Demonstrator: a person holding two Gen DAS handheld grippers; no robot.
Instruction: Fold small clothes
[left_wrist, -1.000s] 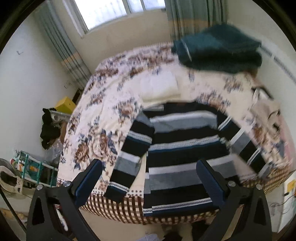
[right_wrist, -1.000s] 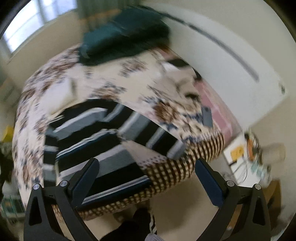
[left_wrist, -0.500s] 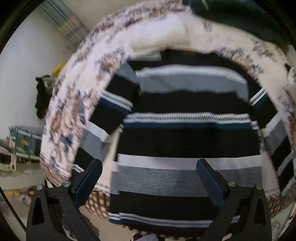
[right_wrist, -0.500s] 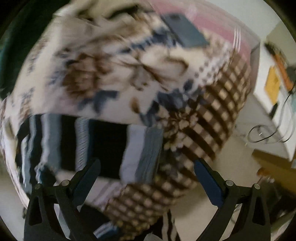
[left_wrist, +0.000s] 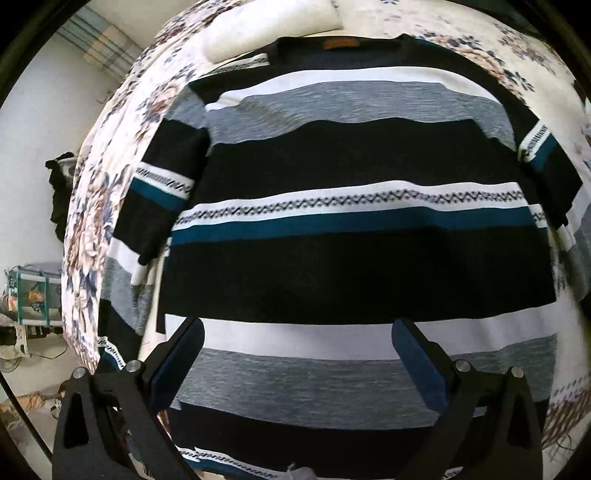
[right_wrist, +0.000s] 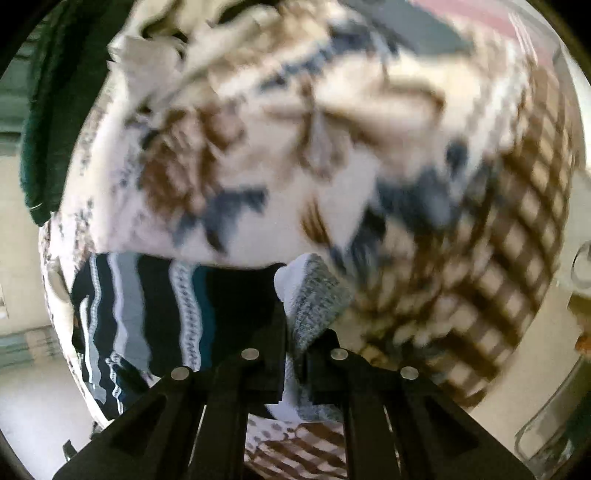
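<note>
While the sweater covers the bed, a pillow lies beyond

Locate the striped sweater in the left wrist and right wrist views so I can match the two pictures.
Left wrist view: the striped sweater fills the centre, spread flat on the bed, collar at the top, hem between the open left tool.
Right wrist view: only its lower-left part shows; the right tool, which has just been closing, pinches the grey-and-white sleeve end.
Shared landmark: the floral bedspread under the sweater.
</note>
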